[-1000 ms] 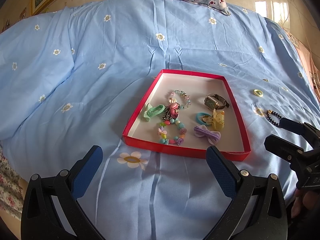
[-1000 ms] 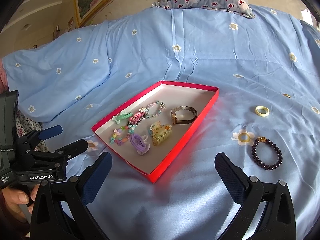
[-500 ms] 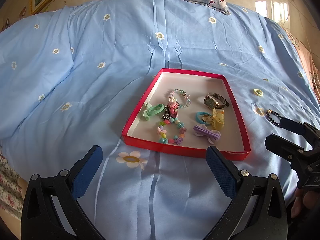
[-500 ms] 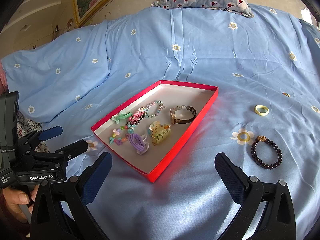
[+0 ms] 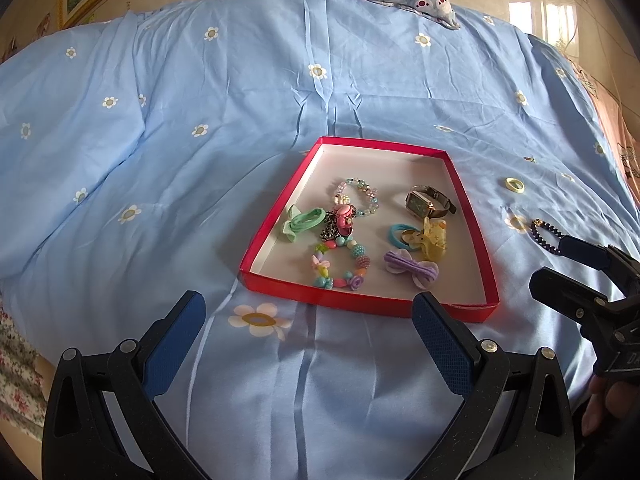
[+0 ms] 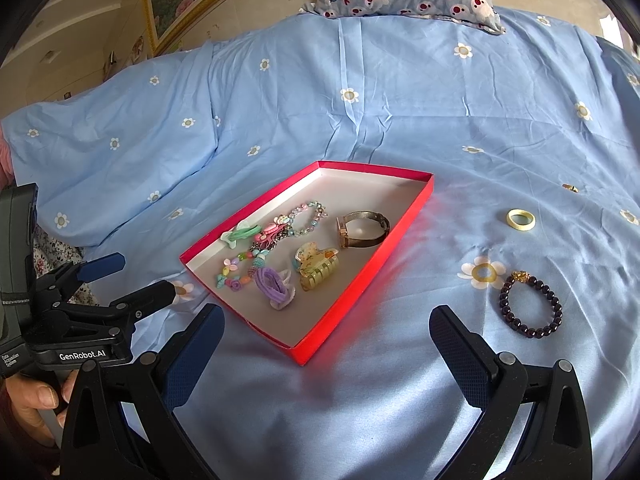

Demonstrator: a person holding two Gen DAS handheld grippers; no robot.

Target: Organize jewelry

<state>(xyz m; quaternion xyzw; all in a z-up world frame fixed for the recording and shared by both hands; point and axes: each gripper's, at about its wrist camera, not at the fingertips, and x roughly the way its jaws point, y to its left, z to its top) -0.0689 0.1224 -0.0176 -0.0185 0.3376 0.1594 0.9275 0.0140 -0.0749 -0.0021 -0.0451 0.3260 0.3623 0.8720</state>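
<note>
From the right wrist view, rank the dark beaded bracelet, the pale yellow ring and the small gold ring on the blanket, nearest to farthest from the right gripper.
1. Dark beaded bracelet: nearest, just beyond the right gripper and its right finger.
2. Pale yellow ring: farther up the blue blanket, right of the red tray.
3. Small gold ring: farthest, up and to the right.

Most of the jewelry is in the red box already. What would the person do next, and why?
Probably move the right tool, open and empty, right toward the dark bead bracelet. It lies on the blue sheet outside the red box, as does the pale ring, and it lies nearest that tool.
</note>
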